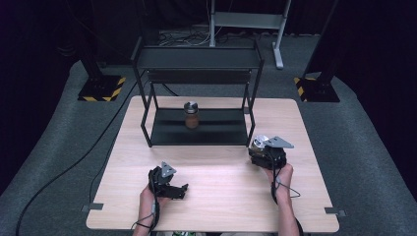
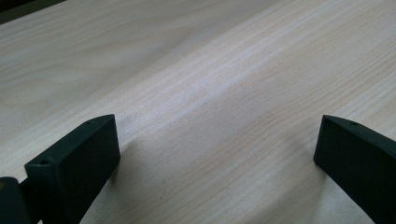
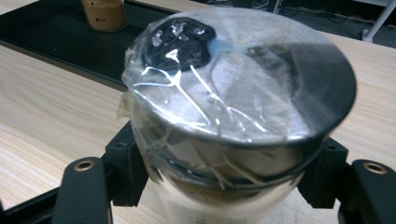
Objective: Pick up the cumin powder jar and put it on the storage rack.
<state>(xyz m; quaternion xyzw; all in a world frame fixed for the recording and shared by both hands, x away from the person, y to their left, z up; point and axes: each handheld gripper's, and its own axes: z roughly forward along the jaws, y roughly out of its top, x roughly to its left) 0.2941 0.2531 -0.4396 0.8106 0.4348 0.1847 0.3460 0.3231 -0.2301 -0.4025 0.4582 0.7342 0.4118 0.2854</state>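
- Table: I see a light wood top carrying a black shelf rack at its far side.
- Rack: a second jar stands on the bottom tray.
- Right gripper: clenched on a shiny-lidded jar — plastic film over the lid — held near the rack's front right leg.
- Left gripper: released, jaws wide apart, low over bare wood at the near left — grasping nothing.
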